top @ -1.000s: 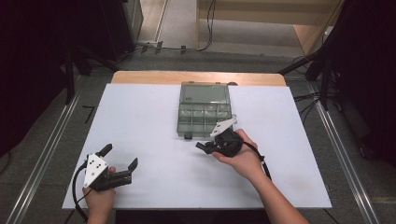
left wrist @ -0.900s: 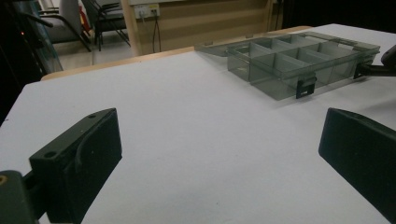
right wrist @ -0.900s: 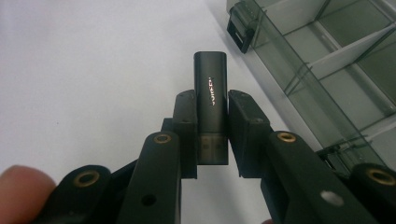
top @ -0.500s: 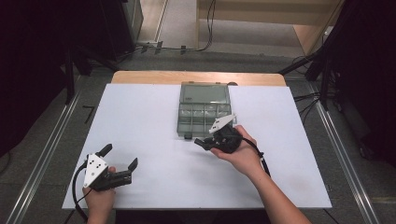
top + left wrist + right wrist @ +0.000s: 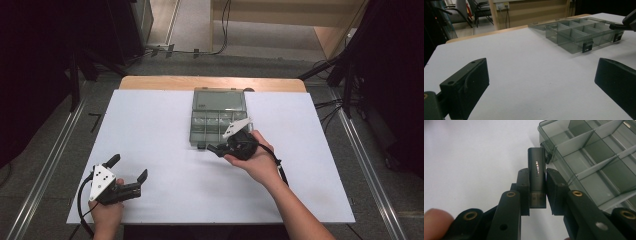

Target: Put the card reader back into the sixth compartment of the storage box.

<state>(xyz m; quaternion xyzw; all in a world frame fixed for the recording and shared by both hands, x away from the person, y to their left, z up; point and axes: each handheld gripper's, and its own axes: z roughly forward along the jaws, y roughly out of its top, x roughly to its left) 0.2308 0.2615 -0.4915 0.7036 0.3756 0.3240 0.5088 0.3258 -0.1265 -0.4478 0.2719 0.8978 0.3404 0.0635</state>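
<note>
- Right gripper [image 5: 214, 148] held low over the white bench [image 5: 150, 125], its fingers [image 5: 524, 187] clamped from both sides on a small black cartridge [image 5: 537, 167].
- Cartridge upright between the two fingers, a line of shiny lettering facing the camera. Lower end, paler and half see-through, sunk between the pads; upper end sticking out well past the fingertips.
- Just beyond those fingertips and off to their right: a smoky clear organiser box [image 5: 576, 138], lid folded back flat, every visible compartment empty. Corner of the box and one dark latch just behind the cartridge's far end, seemingly apart from it.
- Left gripper [image 5: 129, 167] parked at the near edge of the bench, well apart from the box. Its fingers [image 5: 466, 85] spread wide with nothing but bare bench between them.
- Hardly any change over the last second: grip on the cartridge exactly as tight as before, right hand only a touch nearer the box's front corner, left hand unmoved.
- Meaning for the work, as a judgement: cartridge carried but not yet delivered, with the carry paused or slowed at the box's edge. Probably next: a short move forward and to the fingers' right, over a compartment, then release.
</note>
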